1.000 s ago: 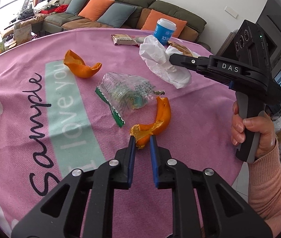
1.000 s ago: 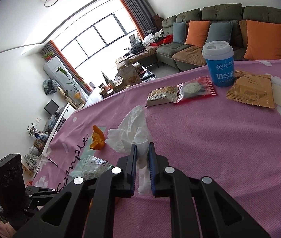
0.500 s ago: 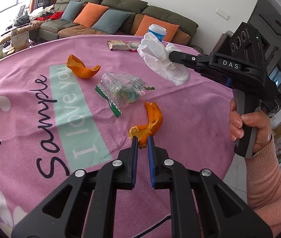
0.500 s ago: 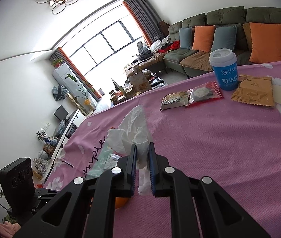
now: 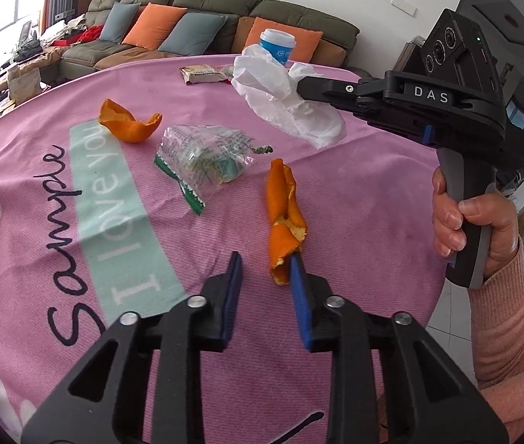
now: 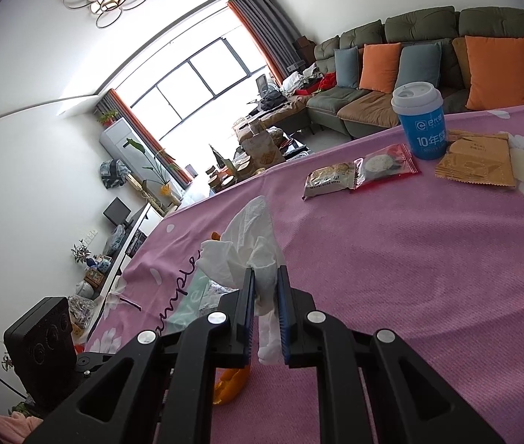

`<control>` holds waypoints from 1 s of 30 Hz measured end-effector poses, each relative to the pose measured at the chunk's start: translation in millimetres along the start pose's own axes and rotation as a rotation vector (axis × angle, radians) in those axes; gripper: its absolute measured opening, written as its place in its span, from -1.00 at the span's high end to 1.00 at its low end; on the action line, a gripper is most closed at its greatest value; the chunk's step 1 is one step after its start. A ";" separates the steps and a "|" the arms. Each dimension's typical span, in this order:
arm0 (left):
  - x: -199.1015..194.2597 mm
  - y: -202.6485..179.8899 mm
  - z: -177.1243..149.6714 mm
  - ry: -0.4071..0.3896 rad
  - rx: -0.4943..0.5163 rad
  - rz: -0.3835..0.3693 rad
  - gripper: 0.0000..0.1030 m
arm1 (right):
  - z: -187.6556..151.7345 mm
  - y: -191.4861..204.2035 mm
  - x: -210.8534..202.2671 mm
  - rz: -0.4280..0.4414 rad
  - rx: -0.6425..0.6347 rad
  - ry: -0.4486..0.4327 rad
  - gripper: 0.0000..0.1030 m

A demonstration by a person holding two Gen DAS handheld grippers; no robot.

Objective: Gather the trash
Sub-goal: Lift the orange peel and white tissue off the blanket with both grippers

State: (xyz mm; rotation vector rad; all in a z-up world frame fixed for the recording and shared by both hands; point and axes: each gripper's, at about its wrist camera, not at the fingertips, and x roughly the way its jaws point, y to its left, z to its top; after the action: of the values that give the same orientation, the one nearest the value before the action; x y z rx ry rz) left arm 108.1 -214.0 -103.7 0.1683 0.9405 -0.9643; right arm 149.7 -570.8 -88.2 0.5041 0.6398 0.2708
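A curled strip of orange peel (image 5: 285, 222) hangs against the right pad of the left tongs (image 5: 267, 272), whose jaws have just been opening; they stand apart now, the left pad clear of the peel. Beyond it on the pink-clothed surface (image 5: 354, 192) lie a crumpled clear wrapper (image 5: 202, 159) and a second piece of peel (image 5: 128, 125). The right tongs (image 6: 265, 292) are pinched tight on a wad of white tissue (image 6: 251, 248), lifted off the cloth. Farther back stand a blue cup with a white lid (image 6: 420, 124), two snack packets (image 6: 358, 170) and a brown sachet (image 6: 478, 161). A hand (image 5: 473, 229) in a peach sleeve grips the right handle.
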 end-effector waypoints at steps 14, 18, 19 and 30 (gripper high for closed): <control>-22.0 0.7 -8.8 -0.058 -0.012 -0.016 0.85 | -2.0 4.8 -6.5 0.024 -0.007 -0.011 0.79; -38.6 5.0 -16.1 -0.081 -0.011 -0.018 0.85 | -0.2 9.9 -4.4 0.035 -0.018 -0.010 0.79; -41.9 7.3 -19.2 -0.082 -0.009 -0.015 0.85 | -1.0 12.0 -4.4 0.037 -0.021 -0.009 0.79; -35.2 9.6 -26.0 -0.040 0.002 0.023 -0.03 | -6.2 15.7 4.9 0.045 -0.014 0.008 0.78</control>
State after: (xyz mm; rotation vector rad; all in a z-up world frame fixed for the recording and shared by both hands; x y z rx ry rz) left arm 91.7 -173.0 -95.8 0.1609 0.8989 -0.9441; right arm 148.2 -553.4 -86.7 0.5049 0.6344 0.3192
